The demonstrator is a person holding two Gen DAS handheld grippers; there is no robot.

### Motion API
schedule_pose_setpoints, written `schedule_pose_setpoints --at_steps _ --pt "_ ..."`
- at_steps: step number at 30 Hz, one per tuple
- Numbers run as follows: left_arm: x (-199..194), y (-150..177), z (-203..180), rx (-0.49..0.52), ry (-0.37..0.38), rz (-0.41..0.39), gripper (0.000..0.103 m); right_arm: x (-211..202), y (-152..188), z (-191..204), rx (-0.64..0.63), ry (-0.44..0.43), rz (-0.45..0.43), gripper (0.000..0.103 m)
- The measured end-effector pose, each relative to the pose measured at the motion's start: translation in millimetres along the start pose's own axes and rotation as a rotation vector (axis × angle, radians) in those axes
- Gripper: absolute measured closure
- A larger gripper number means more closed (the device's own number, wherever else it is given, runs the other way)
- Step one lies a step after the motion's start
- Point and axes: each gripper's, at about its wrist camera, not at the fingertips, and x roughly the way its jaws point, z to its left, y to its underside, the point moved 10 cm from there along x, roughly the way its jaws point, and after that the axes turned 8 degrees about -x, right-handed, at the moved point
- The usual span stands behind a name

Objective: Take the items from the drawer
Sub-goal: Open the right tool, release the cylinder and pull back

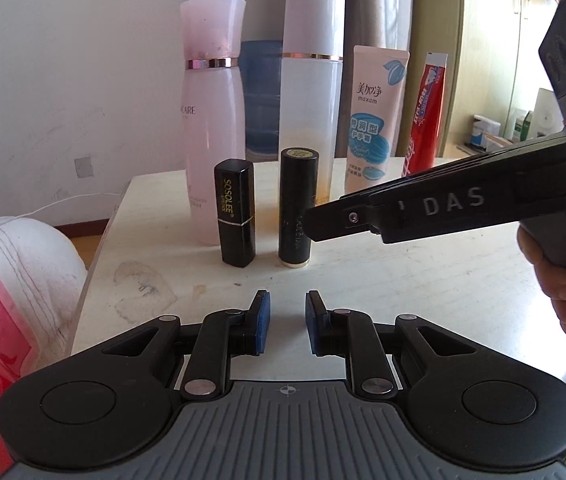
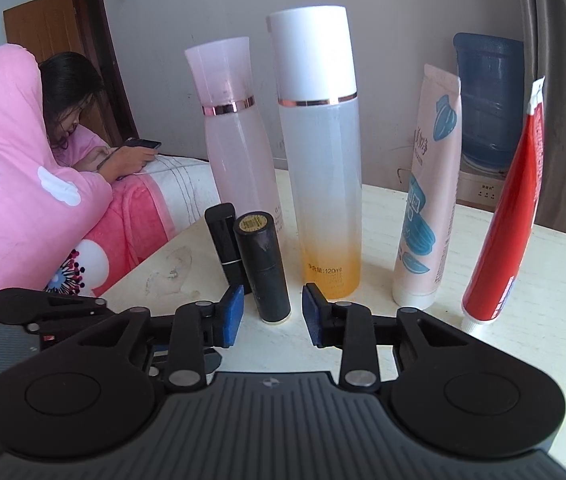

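Round black tube (image 2: 265,268), one of the task's items, stood upright on the tabletop (image 2: 563,280) between the jaws of the right gripper (image 2: 273,316). The blue pads (image 2: 232,314) stood apart on either side of its base, with a gap showing on each side, so nothing was clamped. No drawer appeared in either view.

Just beside the tube stood a square black lipstick (image 2: 223,236), also upright. Behind the pair stood a pink bottle (image 2: 231,132) and a white-capped bottle (image 2: 319,160), and farther right a hand-cream tube (image 2: 429,200) and a red toothpaste tube (image 2: 507,220), both standing on their caps.

The left gripper (image 1: 287,312) hovered over bare tabletop in front of the two black items, its jaws drawn in as good as closed, on nothing. A hand (image 1: 563,280) held the right gripper's handle at the edge of the left wrist view.

The step in hand read as setting the tube down among the items already out. Done well, it called for keeping the jaws evenly apart and drawing the right gripper straight back along its own line. A sideways drift would likely tip the narrow tube into the lipstick or the bottles. The left gripper was best kept clear of that path.
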Motion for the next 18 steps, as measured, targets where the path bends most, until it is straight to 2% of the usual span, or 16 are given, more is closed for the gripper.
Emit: schedule_pose_setpoints --at_steps 9,13,18 --pt "-7 4 2 -0.027 0.007 -0.013 0.083 19 12 4 0.0 0.018 0.036 0.074" --pt "-7 3 2 -0.03 0.01 -0.015 0.082 23 12 3 -0.005 0.028 0.035 0.08" --pt "-10 4 1 -0.031 0.012 -0.017 0.082 25 11 3 -0.011 0.037 0.029 0.081"
